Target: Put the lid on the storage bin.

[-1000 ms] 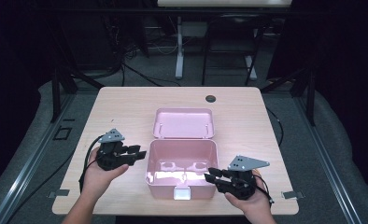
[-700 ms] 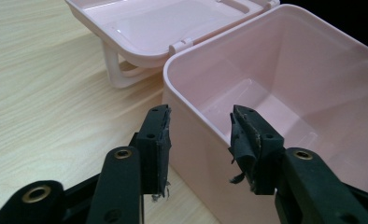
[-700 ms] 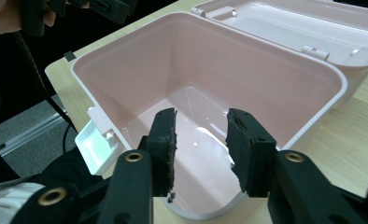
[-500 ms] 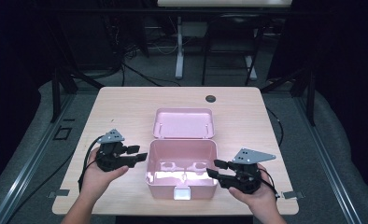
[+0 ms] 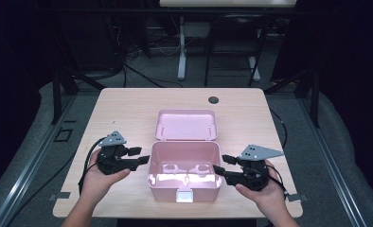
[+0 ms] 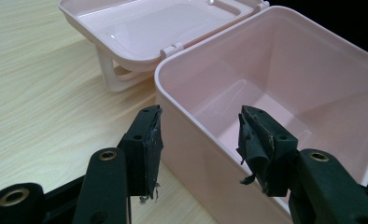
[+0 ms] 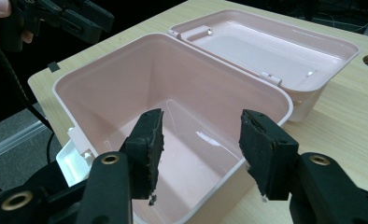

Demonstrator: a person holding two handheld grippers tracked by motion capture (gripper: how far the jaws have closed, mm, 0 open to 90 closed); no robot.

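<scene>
High view: pink plastic box [image 5: 184, 172] near front edge of wooden table [image 5: 128, 111], lid [image 5: 186, 125] flung back flat behind it, hinged at rear rim. White latch tab [image 5: 184, 195] at front wall. Box empty inside, glare on floor. Left gripper [image 5: 138, 157] at box's left wall, held in left hand [image 5: 95, 177], jaws pointing toward box, tips at or just beside wall; contact hard to tell here. Right gripper [image 5: 222, 164] at box's right wall, held in right hand [image 5: 265, 191], one jaw tip over rim, other lower by wall. Grey three-cornered plates atop both. Dark round grommet [image 5: 213, 100] in table near far edge, well apart from box.

Left gripper view: jaws wide, just been opening; box wall and rim [image 6: 173, 100] between them, one jaw outside, other inside over box interior. Pads frayed, not pressing on wall, gap visible each side. Lid [image 6: 163, 25] beyond, upside down, propped on its handle.

Right gripper view: jaws moderately wide, just been opening; box's near wall [image 7: 247, 168] between them, left jaw over interior, right jaw outside over table. No pad contact w/ wall. Lid [image 7: 275, 44] lying open past hinge. Left gripper [image 7: 63, 16] at top left, beyond far wall. White latch [image 7: 74, 163] at lower left.
</scene>
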